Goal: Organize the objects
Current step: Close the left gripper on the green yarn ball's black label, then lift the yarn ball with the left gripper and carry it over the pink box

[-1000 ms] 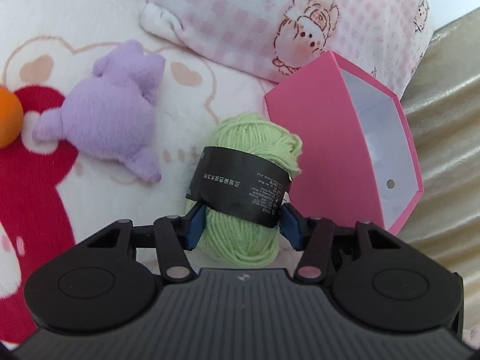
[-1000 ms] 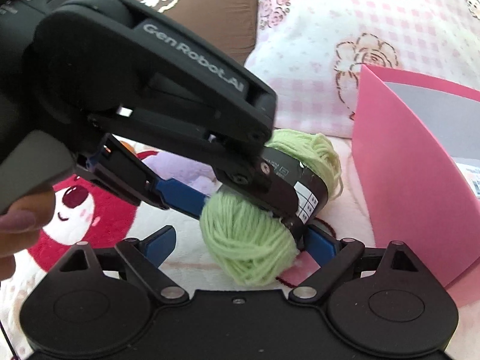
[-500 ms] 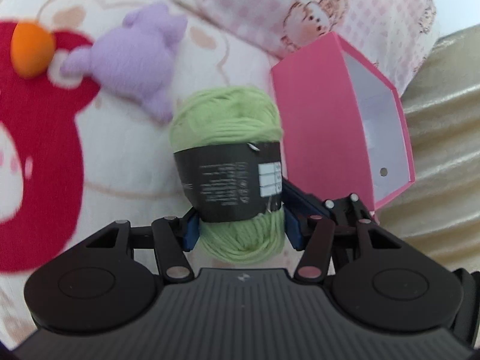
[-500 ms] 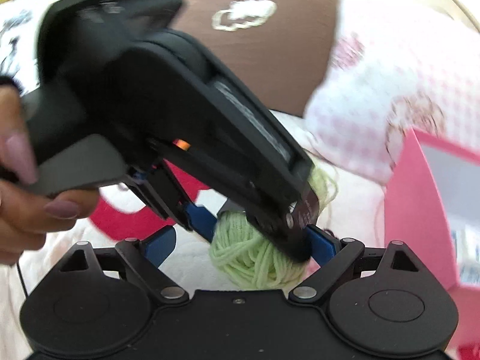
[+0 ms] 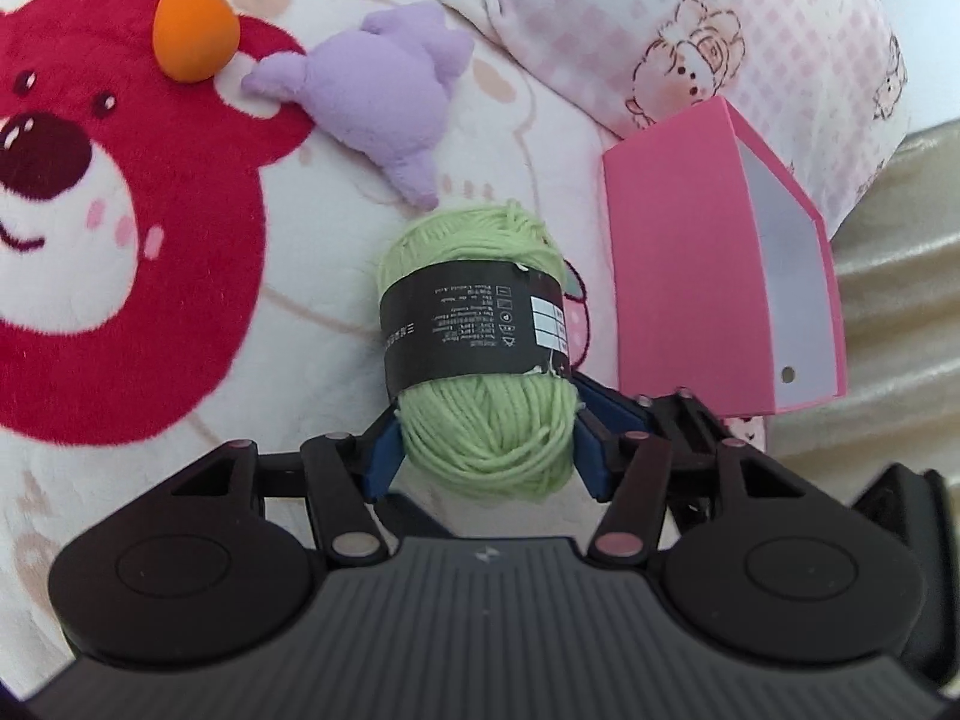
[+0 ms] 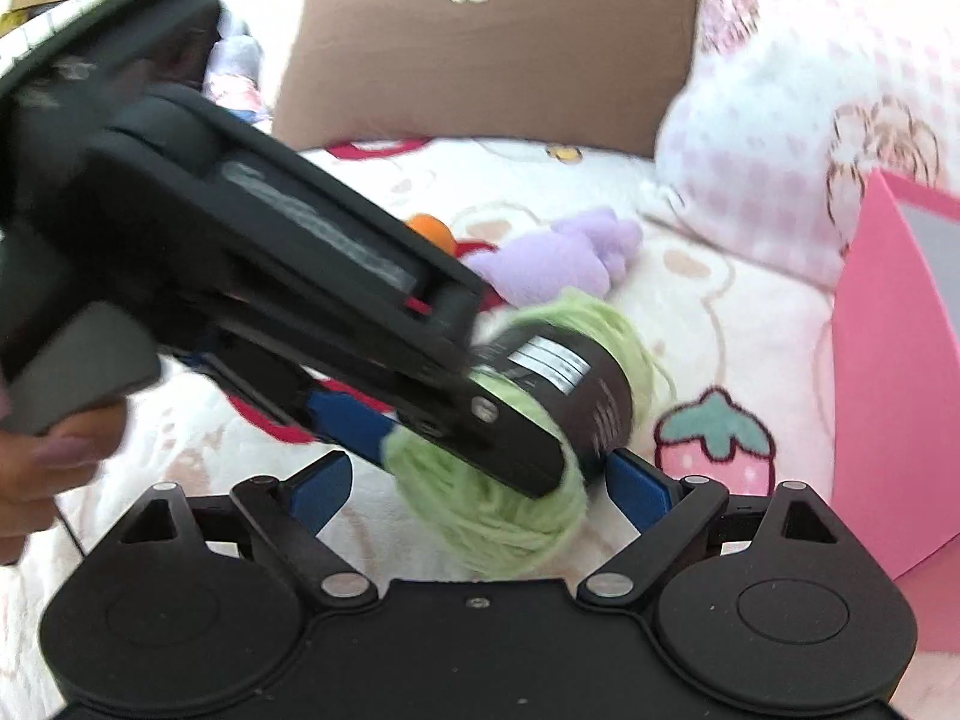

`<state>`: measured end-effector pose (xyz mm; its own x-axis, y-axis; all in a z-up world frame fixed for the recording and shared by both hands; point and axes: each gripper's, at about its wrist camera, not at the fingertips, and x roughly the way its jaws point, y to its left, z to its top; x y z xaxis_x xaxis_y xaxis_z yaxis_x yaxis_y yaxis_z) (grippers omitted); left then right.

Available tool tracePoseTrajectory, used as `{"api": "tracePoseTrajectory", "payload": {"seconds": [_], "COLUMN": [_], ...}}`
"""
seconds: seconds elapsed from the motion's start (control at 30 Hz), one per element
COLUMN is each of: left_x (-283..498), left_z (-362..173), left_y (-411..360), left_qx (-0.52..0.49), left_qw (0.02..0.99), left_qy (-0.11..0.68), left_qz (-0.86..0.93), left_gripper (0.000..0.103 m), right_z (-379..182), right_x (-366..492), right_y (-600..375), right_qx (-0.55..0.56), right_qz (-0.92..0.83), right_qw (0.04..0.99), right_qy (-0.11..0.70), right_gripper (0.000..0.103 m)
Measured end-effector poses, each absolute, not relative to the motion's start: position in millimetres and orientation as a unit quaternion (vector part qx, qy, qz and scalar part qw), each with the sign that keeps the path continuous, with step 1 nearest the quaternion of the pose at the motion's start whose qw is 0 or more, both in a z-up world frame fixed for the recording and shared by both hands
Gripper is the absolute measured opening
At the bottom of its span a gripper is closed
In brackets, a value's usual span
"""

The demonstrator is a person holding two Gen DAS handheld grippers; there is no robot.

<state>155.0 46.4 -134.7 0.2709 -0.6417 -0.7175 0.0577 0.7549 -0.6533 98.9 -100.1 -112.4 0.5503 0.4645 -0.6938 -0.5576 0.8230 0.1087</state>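
Left of the pink box lie the orange ball and purple plush. The green yarn sits between the left gripper pads, jaws opening, long axis pointing away. The right gripper waits wide open, empty. Since a second ago, the skein has straightened

- Both views are brightly and evenly lit by soft daylight.
- Beside the pink box, the pale checked pillow is nearly washed out.
- Left of the box in the right wrist view, the left gripper and green yarn smear with motion blur.
- Fisheye bending curves the blanket at the edges, far from the box.
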Motion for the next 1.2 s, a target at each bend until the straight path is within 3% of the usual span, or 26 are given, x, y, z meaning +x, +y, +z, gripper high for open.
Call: {"api": "tracePoseTrajectory", "payload": {"seconds": [0.3,0.53,0.77,0.83,1.2], "left_x": [156,163,159,158,138], "left_z": [-125,-129,-142,-145,-148], "left_y": [64,78,77,79,83], "left_qx": [-0.298,-0.318,-0.316,-0.326,-0.325], "left_qw": [0.765,0.789,0.777,0.774,0.783], "left_qy": [0.527,0.492,0.512,0.512,0.498], "left_qz": [-0.22,-0.187,-0.186,-0.182,-0.181], "left_gripper": [0.064,0.057,0.057,0.057,0.056], "right_z": [-104,-110,-128,-136,-132], "right_x": [113,126,133,138,117], "right_y": [-111,-118,-116,-108,-84], "right_qx": [-0.014,0.039,0.119,0.099,0.002], "right_qz": [0.312,0.323,0.305,0.299,0.287], "right_qw": [0.861,0.839,0.825,0.829,0.856], "right_qy": [0.401,0.436,0.461,0.462,0.43], "right_gripper": [0.094,0.094,0.094,0.087,0.075]}}
